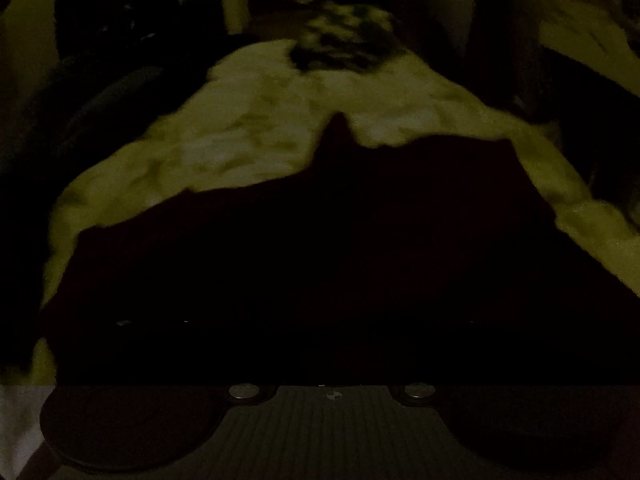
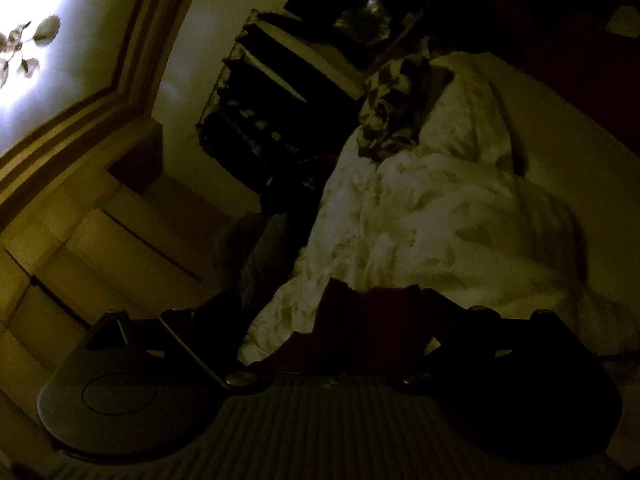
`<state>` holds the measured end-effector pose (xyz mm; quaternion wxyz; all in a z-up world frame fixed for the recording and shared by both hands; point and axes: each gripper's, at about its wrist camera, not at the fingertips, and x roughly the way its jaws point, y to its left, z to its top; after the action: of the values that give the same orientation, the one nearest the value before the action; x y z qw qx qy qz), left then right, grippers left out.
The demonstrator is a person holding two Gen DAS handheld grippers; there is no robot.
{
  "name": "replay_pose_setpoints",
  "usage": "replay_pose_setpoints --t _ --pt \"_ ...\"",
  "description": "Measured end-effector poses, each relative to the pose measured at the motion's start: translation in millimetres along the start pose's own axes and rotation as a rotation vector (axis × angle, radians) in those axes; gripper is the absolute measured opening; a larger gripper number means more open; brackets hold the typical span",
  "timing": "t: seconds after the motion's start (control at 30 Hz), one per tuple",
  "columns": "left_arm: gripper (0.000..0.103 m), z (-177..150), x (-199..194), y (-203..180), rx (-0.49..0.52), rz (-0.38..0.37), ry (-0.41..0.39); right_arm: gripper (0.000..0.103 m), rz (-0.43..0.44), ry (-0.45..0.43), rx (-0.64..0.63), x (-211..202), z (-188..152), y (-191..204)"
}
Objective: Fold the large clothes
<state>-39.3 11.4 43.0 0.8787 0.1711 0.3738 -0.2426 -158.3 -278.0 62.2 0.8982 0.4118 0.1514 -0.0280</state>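
Left gripper [image 1: 332, 320], jaws fully spread and empty, hovers above the dark red garment [image 1: 320, 240] lying on the pale bedcover [image 1: 240, 128], while the right gripper [image 2: 360, 328] appears to hold its near edge, presumably anchoring it, though darkness hides the jaws.

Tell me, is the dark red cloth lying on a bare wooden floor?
No, the dark red garment lies spread on a pale patterned bedcover, which shows around its far edge and both sides.
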Motion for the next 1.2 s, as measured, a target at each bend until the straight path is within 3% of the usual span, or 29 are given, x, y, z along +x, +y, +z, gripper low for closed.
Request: replay_pose_setpoints --t 0.1,0.27,0.3,0.37,0.47,0.63,0.77,0.87,0.93,1.0,1.1,1.2 --pt "0.103 -7.9 -25.0 35.6 -0.046 0.085 -0.051 0.097 -0.008 0.04 -0.021 10.0 -3.0 3.6" --pt "0.103 -20.0 -24.2 97.9 -0.036 0.385 -0.047 0.093 -0.007 0.144 -0.018 47.7 -5.0 16.8" --pt "0.103 -23.4 -20.3 110.8 -0.057 0.412 -0.045 0.091 -0.002 0.17 -0.007 59.2 -4.7 20.6" --pt "0.103 -34.7 -10.7 139.4 -0.154 0.39 -0.04 0.088 0.0 0.221 0.003 83.4 -5.1 29.6" --pt "0.103 -54.4 -0.4 163.4 -0.311 0.29 -0.038 0.085 -0.016 0.303 -0.018 131.1 -8.2 43.2" --pt "0.103 -88.5 0.0 189.4 -0.514 0.158 -0.123 0.076 -0.096 0.354 0.044 195.2 -19.3 27.9" --pt "0.103 -95.3 3.0 187.7 -0.518 0.148 -0.141 0.057 -0.118 0.358 0.235 219.4 -37.4 -10.3" --pt "0.103 -93.9 8.8 185.1 -0.51 0.152 -0.141 0.037 -0.113 0.366 0.209 227.6 -49.9 -18.8" --pt "0.103 -95.8 8.7 187.1 -0.527 0.141 -0.144 0.031 -0.092 0.364 0.186 228.9 -52.3 -17.1" --pt "0.103 -97.2 8.0 189.7 -0.542 0.13 -0.145 0.015 -0.072 0.351 0.172 226.3 -52.3 -15.6" --pt "0.103 -97.0 9.4 190.0 -0.545 0.13 -0.143 0.009 -0.023 0.306 0.146 211.3 -48.1 -5.8" --pt "0.103 -97.2 9.6 190.0 -0.549 0.127 -0.145 0.008 0.088 0.246 0.136 182.1 -36.6 20.4"
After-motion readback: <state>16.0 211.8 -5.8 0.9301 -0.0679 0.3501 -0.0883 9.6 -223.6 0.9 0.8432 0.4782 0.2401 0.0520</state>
